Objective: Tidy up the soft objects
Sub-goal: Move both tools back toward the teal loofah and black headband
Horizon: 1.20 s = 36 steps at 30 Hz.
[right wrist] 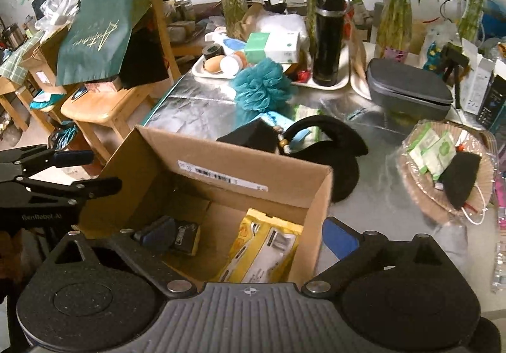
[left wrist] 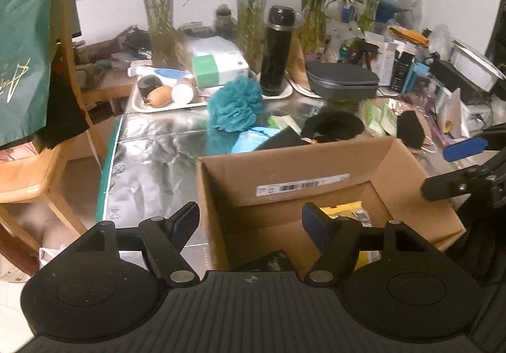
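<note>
An open cardboard box stands on the silver table. Inside it lie a yellow wipes pack and a small dark item. My left gripper is open and empty, its jaws astride the box's left wall. My right gripper is open and empty, its jaws astride the box's right wall. Behind the box lie a teal bath pouf, black fuzzy earmuffs, a black sponge and a light blue cloth.
Trays with a black flask, tissue box and jars line the back, with bamboo vases. A grey case and a plate of packets sit right. A wooden chair with a green bag stands left.
</note>
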Each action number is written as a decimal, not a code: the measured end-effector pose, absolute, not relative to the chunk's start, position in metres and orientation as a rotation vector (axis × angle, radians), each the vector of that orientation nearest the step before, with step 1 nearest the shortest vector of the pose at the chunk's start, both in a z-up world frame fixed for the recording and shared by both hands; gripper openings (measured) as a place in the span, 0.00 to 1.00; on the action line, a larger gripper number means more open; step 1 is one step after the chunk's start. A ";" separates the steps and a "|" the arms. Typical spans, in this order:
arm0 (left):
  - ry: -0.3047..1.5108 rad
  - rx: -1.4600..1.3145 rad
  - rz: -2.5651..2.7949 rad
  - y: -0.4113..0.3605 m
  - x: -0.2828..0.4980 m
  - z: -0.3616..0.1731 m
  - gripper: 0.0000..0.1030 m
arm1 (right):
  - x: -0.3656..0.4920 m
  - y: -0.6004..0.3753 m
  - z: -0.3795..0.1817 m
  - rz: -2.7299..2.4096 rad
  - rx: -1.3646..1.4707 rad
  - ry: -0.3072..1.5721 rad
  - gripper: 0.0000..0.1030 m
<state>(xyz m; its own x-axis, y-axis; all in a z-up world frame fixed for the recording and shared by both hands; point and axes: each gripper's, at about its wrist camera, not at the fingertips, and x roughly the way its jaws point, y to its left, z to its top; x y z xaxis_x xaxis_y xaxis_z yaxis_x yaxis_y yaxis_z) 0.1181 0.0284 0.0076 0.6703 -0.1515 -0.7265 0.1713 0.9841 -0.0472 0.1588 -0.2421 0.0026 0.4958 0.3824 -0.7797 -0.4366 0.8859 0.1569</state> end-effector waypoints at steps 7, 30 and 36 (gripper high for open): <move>0.821 0.034 -0.185 0.032 0.122 0.010 0.69 | 0.165 -0.250 0.003 0.481 -0.066 0.920 0.97; 0.784 -0.036 -0.136 0.043 0.155 0.006 0.74 | 0.212 -0.270 -0.018 0.425 0.156 0.909 0.97; 0.785 -0.020 -0.137 0.046 0.170 0.001 0.77 | 0.231 -0.270 -0.025 0.447 0.112 0.909 1.00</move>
<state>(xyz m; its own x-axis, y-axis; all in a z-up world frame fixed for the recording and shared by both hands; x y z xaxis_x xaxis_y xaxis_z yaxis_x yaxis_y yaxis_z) 0.1702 0.0461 0.0014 0.6988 -0.1305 -0.7033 0.1155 0.9909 -0.0690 0.2310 -0.2702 -0.0248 0.5300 0.4200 -0.7367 -0.3267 0.9028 0.2796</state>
